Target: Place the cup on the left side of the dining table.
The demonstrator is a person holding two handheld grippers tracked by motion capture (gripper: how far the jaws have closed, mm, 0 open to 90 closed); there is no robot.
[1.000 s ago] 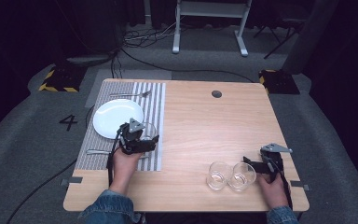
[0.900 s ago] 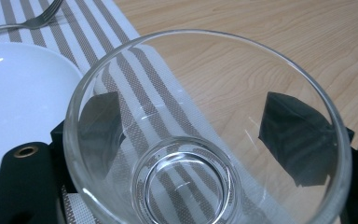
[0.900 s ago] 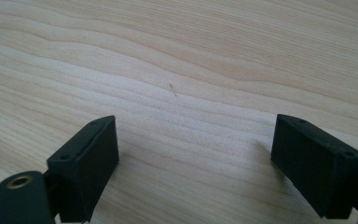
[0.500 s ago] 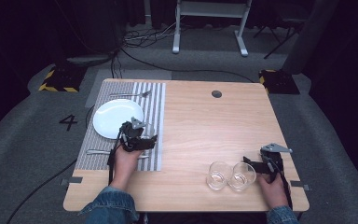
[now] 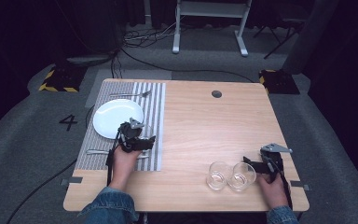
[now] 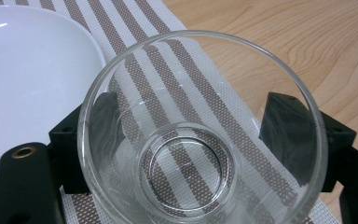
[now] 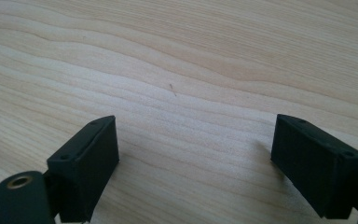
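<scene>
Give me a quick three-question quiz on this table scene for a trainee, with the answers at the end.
1. What sits between the jaws of the left hand-held gripper? A) a mug B) a clear glass C) a bottle
2. True or false: the right hand-held gripper is shut on something.
3. How many empty glasses stand on the bare table next to the right hand-held gripper?

Key: 1 B. 2 False: its jaws stand apart over bare wood. 3 Two.
</scene>
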